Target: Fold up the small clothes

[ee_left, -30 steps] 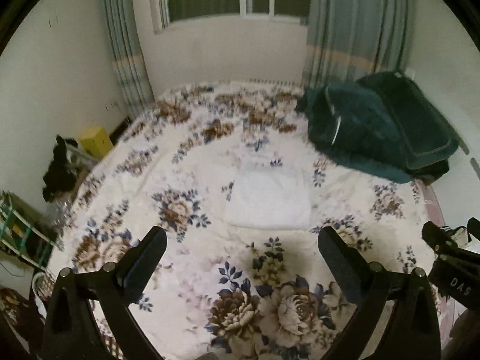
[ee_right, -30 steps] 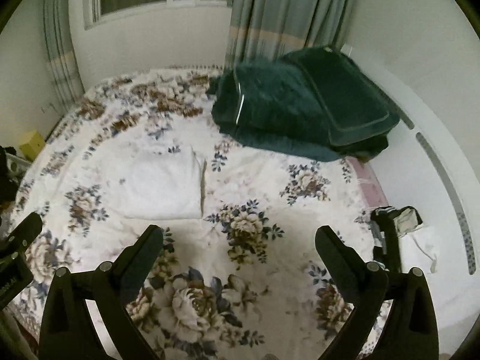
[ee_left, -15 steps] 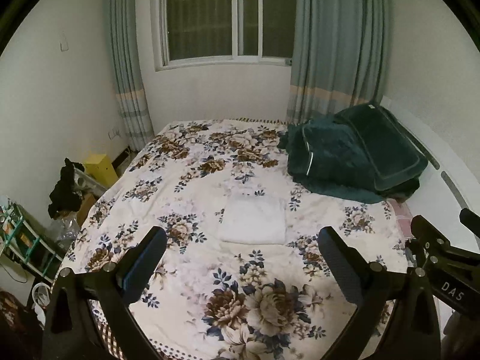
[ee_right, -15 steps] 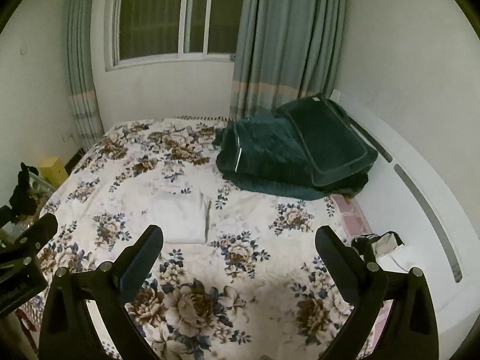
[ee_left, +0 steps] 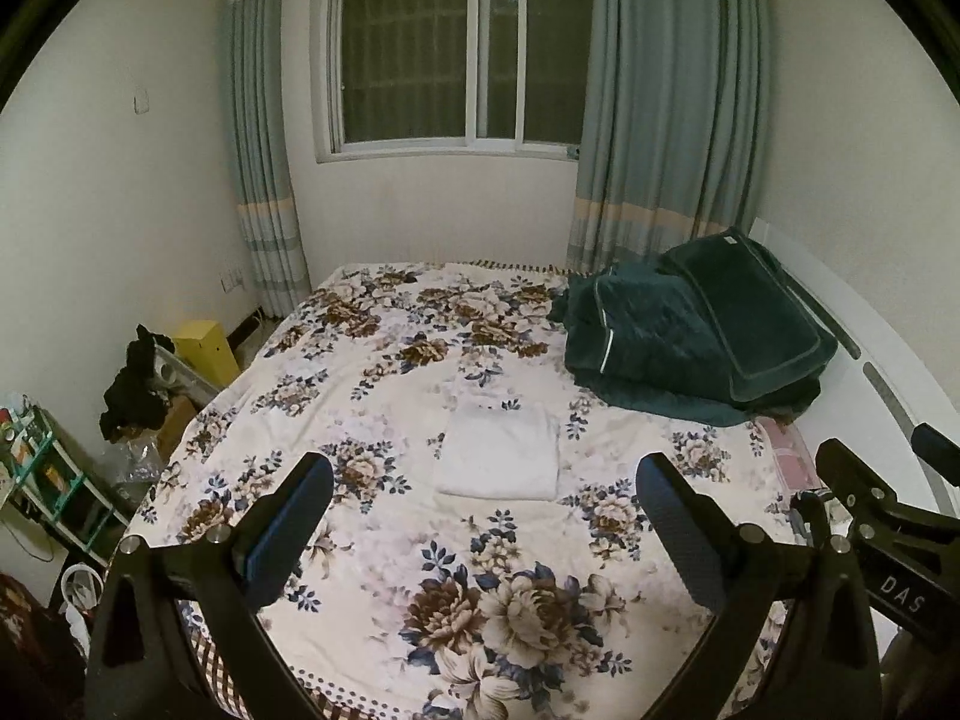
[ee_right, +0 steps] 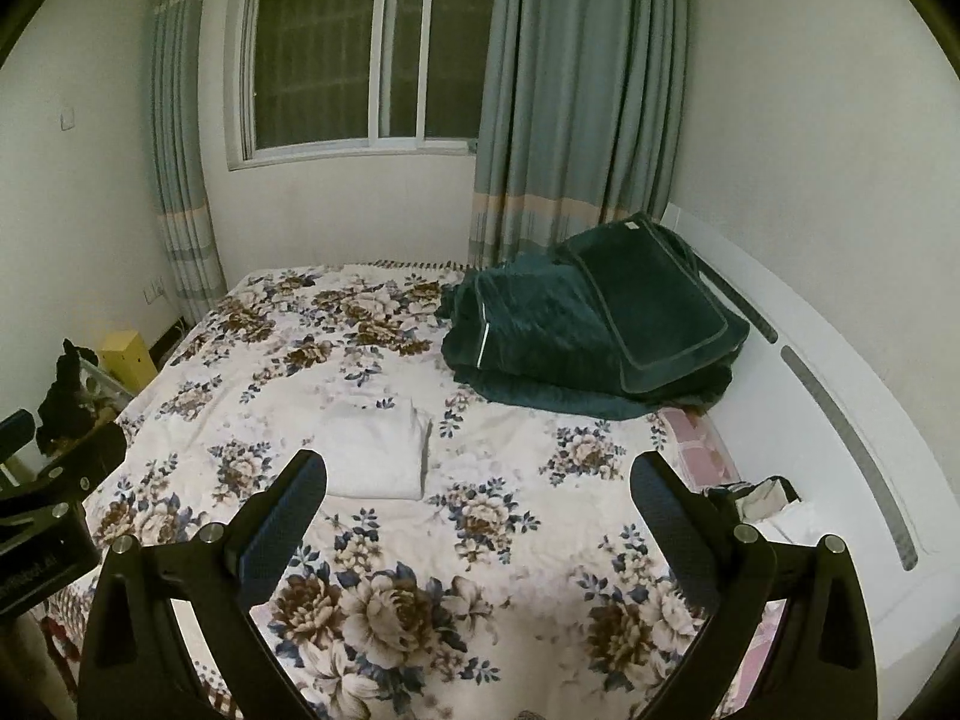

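Observation:
A small white garment (ee_left: pixel 498 453) lies folded into a flat rectangle on the floral bedspread (ee_left: pixel 372 372), near the middle of the bed. It also shows in the right wrist view (ee_right: pixel 375 450). My left gripper (ee_left: pixel 483 516) is open and empty, held well back from the garment above the bed's near end. My right gripper (ee_right: pixel 477 516) is open and empty, also back from the garment, which lies ahead and to its left. The right gripper's body shows at the right edge of the left wrist view (ee_left: pixel 882 528).
A dark green quilt and pillow (ee_left: pixel 696 336) are piled at the bed's far right by the white headboard (ee_right: pixel 840 420). A yellow box (ee_left: pixel 207 351), dark clothes (ee_left: pixel 135 384) and a shelf (ee_left: pixel 42 480) stand left of the bed. A window and curtains (ee_left: pixel 666 120) are behind.
Both grippers have pulled back and up from the bed; the folded garment now looks smaller and farther away, and the window has come into view. Both stay open.

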{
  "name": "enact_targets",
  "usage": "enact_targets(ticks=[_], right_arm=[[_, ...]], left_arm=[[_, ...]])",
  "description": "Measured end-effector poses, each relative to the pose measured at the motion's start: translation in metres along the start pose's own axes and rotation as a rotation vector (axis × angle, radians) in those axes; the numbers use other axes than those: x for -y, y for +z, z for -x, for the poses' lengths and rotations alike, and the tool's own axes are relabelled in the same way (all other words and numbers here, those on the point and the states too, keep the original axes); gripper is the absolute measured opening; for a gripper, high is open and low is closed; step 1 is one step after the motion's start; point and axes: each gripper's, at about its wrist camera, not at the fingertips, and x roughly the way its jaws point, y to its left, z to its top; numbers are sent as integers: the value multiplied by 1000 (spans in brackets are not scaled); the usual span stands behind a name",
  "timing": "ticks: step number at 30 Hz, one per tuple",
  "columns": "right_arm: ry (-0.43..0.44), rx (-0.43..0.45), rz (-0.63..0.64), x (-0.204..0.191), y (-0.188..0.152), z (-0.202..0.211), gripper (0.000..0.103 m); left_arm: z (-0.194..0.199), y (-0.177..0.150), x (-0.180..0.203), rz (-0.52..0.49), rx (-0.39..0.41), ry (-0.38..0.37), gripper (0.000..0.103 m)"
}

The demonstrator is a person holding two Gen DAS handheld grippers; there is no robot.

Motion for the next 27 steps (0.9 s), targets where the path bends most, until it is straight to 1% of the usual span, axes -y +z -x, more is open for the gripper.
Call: enact_targets(ticks=[4, 9, 13, 27], right_arm=[[12, 4, 4, -1, 1, 6, 103], [23, 10, 6, -3, 5, 3, 103], [35, 9, 7, -5, 7, 1, 103], [53, 9, 15, -9, 12, 0, 103]], left_arm=[[3, -1, -1, 5, 7, 0, 103], [8, -2, -6, 10, 19, 10, 103], [9, -2, -8, 7, 18, 27, 103], [12, -2, -12, 6, 19, 31, 103]])
